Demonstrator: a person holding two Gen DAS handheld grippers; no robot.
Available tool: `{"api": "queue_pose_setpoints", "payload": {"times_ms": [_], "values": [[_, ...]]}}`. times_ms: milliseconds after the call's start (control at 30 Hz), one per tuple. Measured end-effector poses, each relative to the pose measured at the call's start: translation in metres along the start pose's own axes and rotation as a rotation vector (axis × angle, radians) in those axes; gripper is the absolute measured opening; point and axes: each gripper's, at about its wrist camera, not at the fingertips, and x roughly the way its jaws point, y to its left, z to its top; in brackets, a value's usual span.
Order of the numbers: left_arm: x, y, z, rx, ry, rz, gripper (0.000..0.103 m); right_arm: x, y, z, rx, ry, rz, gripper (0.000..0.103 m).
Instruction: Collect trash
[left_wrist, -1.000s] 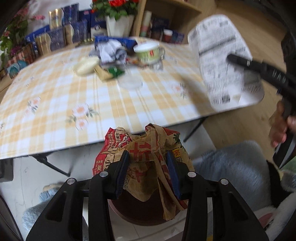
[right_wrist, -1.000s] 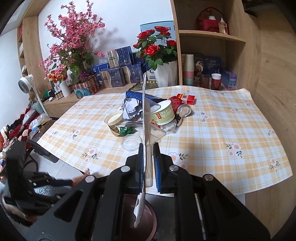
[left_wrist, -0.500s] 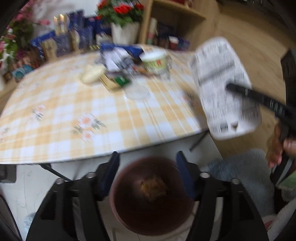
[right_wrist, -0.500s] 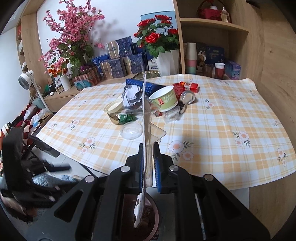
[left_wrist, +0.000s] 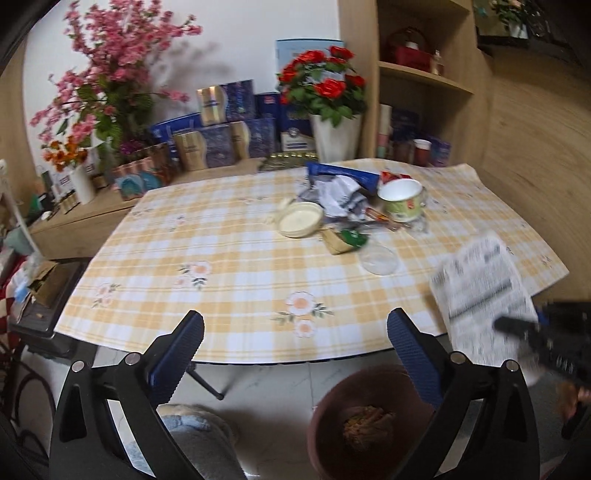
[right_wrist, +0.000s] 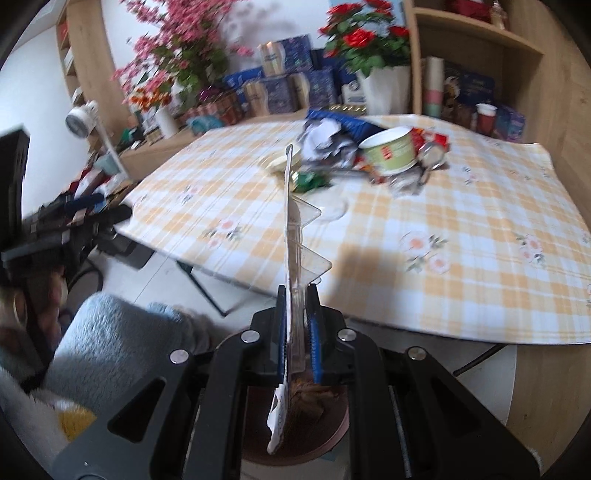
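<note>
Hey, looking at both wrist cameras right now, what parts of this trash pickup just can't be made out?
- Printed text on the blister pack: left wrist view, motion blur.
- Trash bin contents and rim: right wrist view, largely hidden behind the right hand-held gripper and the pack.
- Items behind the paper cup: both views, piled and blurred.
- Left hand-held gripper: right wrist view, smeared at the picture's left edge.
- Small green wrapper: brand too small.

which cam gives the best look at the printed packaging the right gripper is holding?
Left wrist. It shows the printed packaging face-on, with lines of print across the flat white backing, though motion-blurred. The right wrist view sees it only edge-on: a thin card with clear plastic ridges, pinched in the right gripper above the brown bin.
</note>
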Motion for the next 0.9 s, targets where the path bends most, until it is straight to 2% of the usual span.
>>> {"api": "queue_pose_setpoints", "payload": {"times_ms": [267, 533, 600, 667, 700, 767, 900], "values": [[-0.001, 0.025, -0.006, -0.08, 0.004, 0.032, 0.097, 0.035, 0.022, -0.025, -0.042, 0.173, 0.058, 0.014], [0.005, 0.031, -0.013, -0.099, 0.021, 0.042, 0.097, 0.06, 0.02, -0.037, -0.02, 0.273, 0.072, 0.014], [0.006, 0.031, -0.013, -0.101, 0.023, 0.041, 0.097, 0.063, 0.019, -0.039, -0.013, 0.273, 0.066, 0.027], [0.008, 0.032, -0.014, -0.107, 0.025, 0.044, 0.097, 0.061, 0.022, -0.037, -0.026, 0.252, 0.056, 0.051], [0.008, 0.032, -0.014, -0.111, 0.027, 0.043, 0.097, 0.059, 0.023, -0.036, -0.036, 0.239, 0.05, 0.055], [0.009, 0.033, -0.015, -0.124, 0.025, 0.035, 0.097, 0.055, 0.024, -0.032, -0.046, 0.21, 0.034, 0.069], [0.007, 0.033, -0.015, -0.126, 0.008, 0.03, 0.097, 0.047, 0.017, -0.024, -0.044, 0.15, -0.006, 0.088]]}}
